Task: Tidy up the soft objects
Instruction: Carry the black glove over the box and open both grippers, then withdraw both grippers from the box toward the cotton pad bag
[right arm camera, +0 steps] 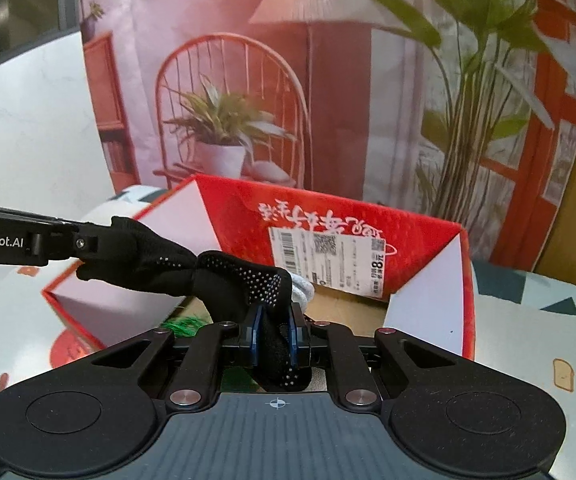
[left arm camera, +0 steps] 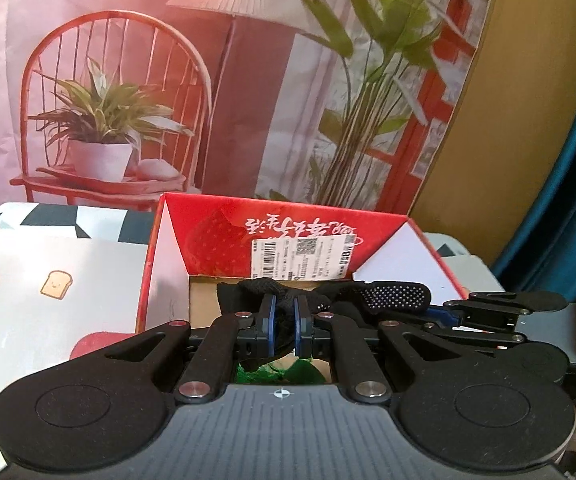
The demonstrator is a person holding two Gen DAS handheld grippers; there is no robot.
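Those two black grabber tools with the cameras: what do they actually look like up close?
Each is mostly matte black. The left gripper and right gripper share one design: a ribbed grey base with a small crosshair mark, two round black discs at the sides, angled link bars joined by silver rivets, and short fingers lined with blue pads. White lettering ending "nRobot.AI" runs along the left one's side.

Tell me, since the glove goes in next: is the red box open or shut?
Open. The red box has its flaps standing up, and its cardboard floor shows inside, behind the black glove.
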